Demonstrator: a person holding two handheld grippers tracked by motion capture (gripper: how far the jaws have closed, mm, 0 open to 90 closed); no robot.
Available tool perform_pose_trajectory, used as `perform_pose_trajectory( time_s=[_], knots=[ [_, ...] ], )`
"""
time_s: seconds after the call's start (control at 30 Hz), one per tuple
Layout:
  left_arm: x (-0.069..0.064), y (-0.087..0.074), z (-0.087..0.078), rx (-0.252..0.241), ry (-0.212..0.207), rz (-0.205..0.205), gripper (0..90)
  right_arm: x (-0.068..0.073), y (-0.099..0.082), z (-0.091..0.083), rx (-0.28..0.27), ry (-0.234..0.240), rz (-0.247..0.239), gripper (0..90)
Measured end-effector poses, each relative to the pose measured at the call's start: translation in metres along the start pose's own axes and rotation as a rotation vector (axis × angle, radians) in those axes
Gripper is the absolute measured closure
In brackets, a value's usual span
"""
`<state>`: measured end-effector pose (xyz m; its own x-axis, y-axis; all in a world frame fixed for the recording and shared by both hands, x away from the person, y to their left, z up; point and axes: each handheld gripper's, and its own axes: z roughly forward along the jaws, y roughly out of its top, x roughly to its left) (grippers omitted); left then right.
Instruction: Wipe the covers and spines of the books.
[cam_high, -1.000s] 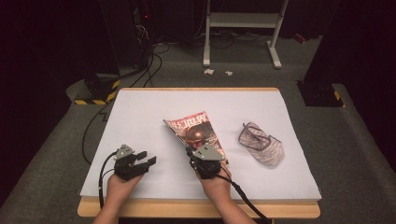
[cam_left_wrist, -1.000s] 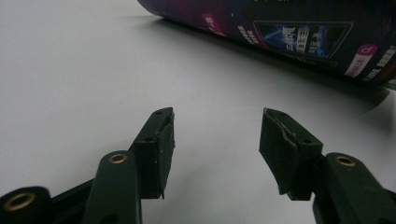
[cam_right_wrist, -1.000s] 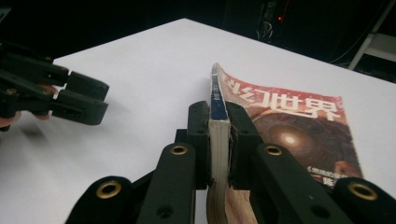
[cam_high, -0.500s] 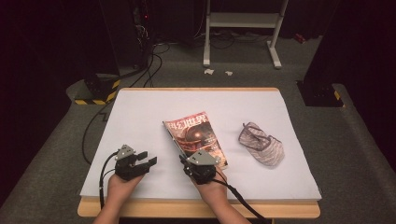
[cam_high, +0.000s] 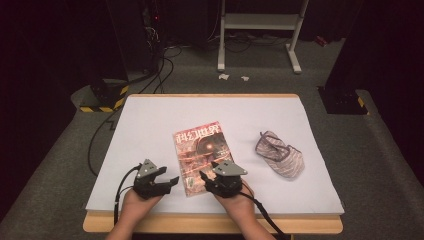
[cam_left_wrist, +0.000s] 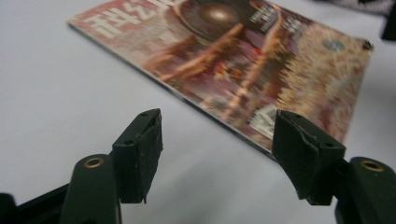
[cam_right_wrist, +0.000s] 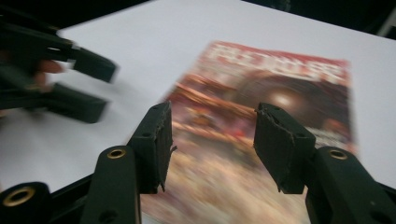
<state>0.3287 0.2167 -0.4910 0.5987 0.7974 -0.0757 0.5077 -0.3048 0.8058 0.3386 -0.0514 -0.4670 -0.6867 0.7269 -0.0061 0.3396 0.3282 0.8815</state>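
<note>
A red-covered magazine (cam_high: 201, 150) lies flat on the white table top (cam_high: 150, 125), its near edge by my two grippers. My right gripper (cam_high: 210, 174) rests at the magazine's near right corner. Its jaws have just been opening and now stand open over the cover (cam_right_wrist: 280, 93), touching nothing. My left gripper (cam_high: 172, 181) sits just left of the magazine's near left corner. Its jaws have also just been opening and hold nothing, with the magazine (cam_left_wrist: 243, 60) ahead of them. In their own views the left gripper (cam_left_wrist: 217, 140) and right gripper (cam_right_wrist: 212, 144) both show a bare gap.
A striped pouch with a pair of glasses on it (cam_high: 280, 155) lies to the right of the magazine. The table's wooden front edge (cam_high: 210, 222) runs just below my hands. Cables and a white stand (cam_high: 260, 30) sit on the floor beyond the table.
The right gripper has gone from shut to open and drawn back a little toward the near edge. The magazine now lies flat and straighter. The left gripper has shifted right toward it and opened wider.
</note>
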Motion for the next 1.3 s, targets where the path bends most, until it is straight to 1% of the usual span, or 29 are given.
perform_pose_trajectory(
  time_s=[0.03,0.07,0.13,0.17,0.2,0.27,0.3,0.33,0.37,0.4,0.43,0.47,0.53,0.57,0.63,0.7,0.83,0.93,1.0,1.07,1.13,1.2,1.27,1.3],
  knots=[
    [-0.006,0.0,0.002,0.009,-0.012,0.012,28.4,-0.007,-0.003,-0.004,0.008,-0.017,0.01,46.1],
    [-0.01,0.0,0.004,0.026,-0.023,0.027,27.6,-0.015,-0.007,-0.009,0.017,-0.033,0.018,45.8],
    [-0.021,0.0,0.009,0.066,-0.031,0.046,24.9,-0.028,-0.016,-0.018,0.028,-0.073,0.029,45.5],
    [-0.027,-0.001,0.012,0.087,-0.027,0.061,23.3,-0.035,-0.021,-0.023,0.033,-0.084,0.046,44.8],
    [-0.03,-0.002,0.014,0.099,-0.023,0.073,22.3,-0.043,-0.028,-0.028,0.033,-0.095,0.078,44.3],
    [-0.036,-0.002,0.017,0.12,-0.032,0.086,21.3,-0.052,-0.036,-0.033,0.038,-0.109,0.112,43.9],
    [-0.04,-0.003,0.019,0.124,-0.032,0.086,20.8,-0.057,-0.039,-0.034,0.058,-0.112,0.117,43.0],
    [-0.043,-0.003,0.021,0.132,-0.027,0.091,20.1,-0.061,-0.041,-0.036,0.07,-0.121,0.12,42.9],
    [-0.046,-0.003,0.023,0.142,-0.019,0.098,19.9,-0.066,-0.043,-0.037,0.07,-0.122,0.136,43.2],
    [-0.048,-0.004,0.025,0.159,-0.017,0.11,20.0,-0.069,-0.044,-0.038,0.075,-0.11,0.156,43.6],
    [-0.05,-0.005,0.027,0.16,-0.004,0.128,20.1,-0.072,-0.045,-0.037,0.087,-0.1,0.17,43.6],
    [-0.05,-0.004,0.027,0.153,0.001,0.123,21.5,-0.073,-0.046,-0.035,0.104,-0.092,0.177,44.0],
    [-0.047,-0.004,0.025,0.149,0.007,0.107,29.7,-0.072,-0.047,-0.031,0.137,-0.069,0.184,46.2],
    [-0.045,-0.004,0.025,0.146,-0.006,0.1,32.1,-0.072,-0.048,-0.029,0.15,-0.067,0.184,47.4],
    [-0.043,-0.005,0.023,0.141,-0.006,0.109,35.6,-0.071,-0.049,-0.027,0.164,-0.064,0.187,50.1],
    [-0.04,-0.005,0.022,0.139,-0.001,0.103,40.5,-0.07,-0.049,-0.025,0.176,-0.062,0.181,54.0],
    [-0.033,-0.006,0.019,0.128,0.009,0.088,50.9,-0.066,-0.049,-0.02,0.191,-0.04,0.181,58.3],
    [-0.028,-0.006,0.019,0.126,0.021,0.077,53.7,-0.061,-0.047,-0.017,0.192,-0.022,0.171,61.1],
    [-0.026,-0.006,0.018,0.122,0.03,0.067,55.0,-0.058,-0.046,-0.013,0.202,-0.014,0.166,61.7],
    [-0.023,-0.006,0.018,0.119,0.043,0.06,56.5,-0.054,-0.045,-0.009,0.214,-0.006,0.153,63.0],
    [-0.02,-0.006,0.018,0.118,0.059,0.051,58.3,-0.05,-0.044,-0.007,0.221,-0.007,0.139,63.0],
    [-0.016,-0.006,0.018,0.114,0.066,0.035,59.5,-0.049,-0.043,-0.005,0.221,0.005,0.137,63.0],
    [-0.014,-0.005,0.019,0.108,0.071,0.034,59.9,-0.049,-0.043,-0.004,0.222,0.005,0.133,63.0],
    [-0.014,-0.005,0.02,0.105,0.072,0.027,60.5,-0.049,-0.042,-0.003,0.222,0.004,0.128,63.0]
  ],
)
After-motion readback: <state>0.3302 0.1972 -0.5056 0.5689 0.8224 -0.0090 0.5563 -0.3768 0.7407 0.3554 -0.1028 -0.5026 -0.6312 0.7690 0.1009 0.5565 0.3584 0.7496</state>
